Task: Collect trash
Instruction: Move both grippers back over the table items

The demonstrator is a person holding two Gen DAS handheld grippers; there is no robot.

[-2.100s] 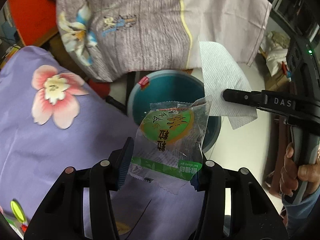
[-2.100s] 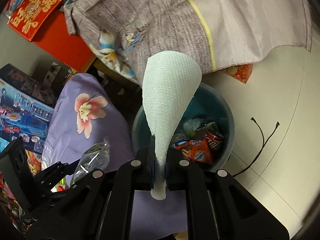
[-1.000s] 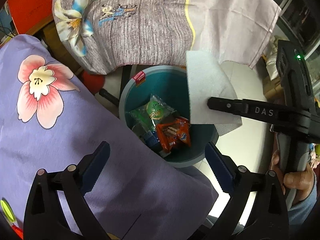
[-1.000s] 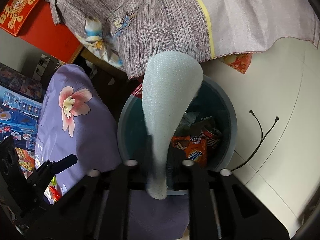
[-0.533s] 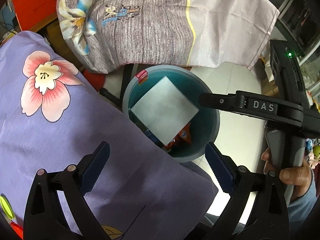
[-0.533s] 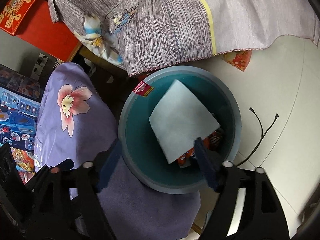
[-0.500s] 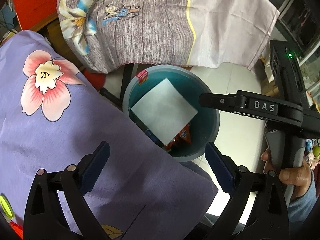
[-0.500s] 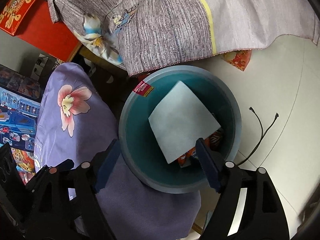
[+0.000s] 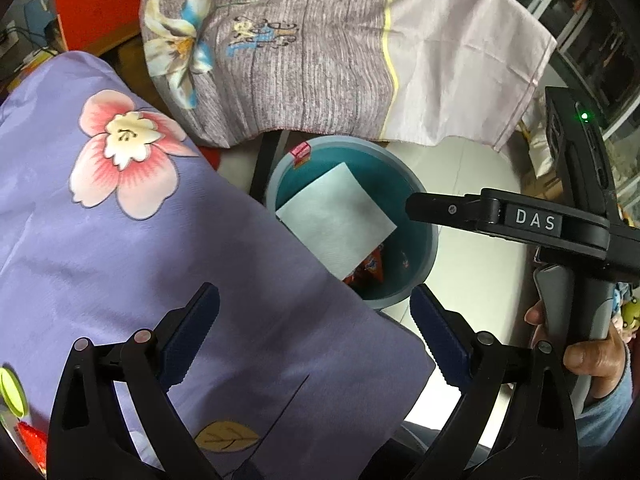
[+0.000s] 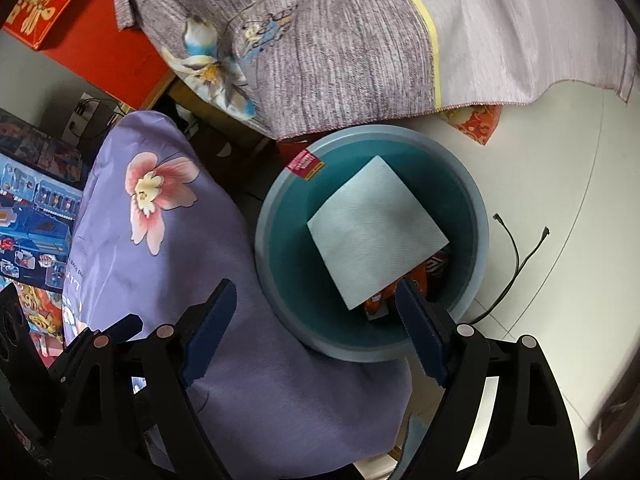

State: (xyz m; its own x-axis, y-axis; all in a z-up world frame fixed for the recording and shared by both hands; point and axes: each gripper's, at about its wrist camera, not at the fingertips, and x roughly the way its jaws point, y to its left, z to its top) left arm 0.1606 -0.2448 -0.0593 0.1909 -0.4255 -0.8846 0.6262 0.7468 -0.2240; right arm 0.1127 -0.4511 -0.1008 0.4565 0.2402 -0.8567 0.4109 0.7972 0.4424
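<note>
**Both claws empty above the bin; the tissue lies inside it**

Start at the left of the scene: the purple flowered cover [image 9: 152,248] fills the near-left ground, and your left claw [image 9: 314,334] hangs over its near edge, jaws spread wide with nothing between them; only cloth shows in the gap, so count it released.

Move right to the teal bin [image 10: 476,216], which stands on the pale floor [image 10: 560,184] just past the cover's edge and under the hem of the grey flowered cloth [image 10: 340,40]; the tissue [image 10: 376,228] rests flat inside, on top of the orange wrappers [image 10: 378,302], and it covers most of them; it is nearly square, so it has no real long axis, but it sits cornerwise, one corner pointing to the far rim and the opposite one towards you.

Right again: your right claw [image 10: 316,328] has just been opening and now stands wide with nothing between its pads; the tissue lies below and just beyond it, clear of both fingers, so that drop looks finished; the right claw is the nearer of the two to the bin.

I see no loose trash outside the bin in these views; judging by that, your coming move is away from the bin, and either claw is free to take the next piece.
</note>
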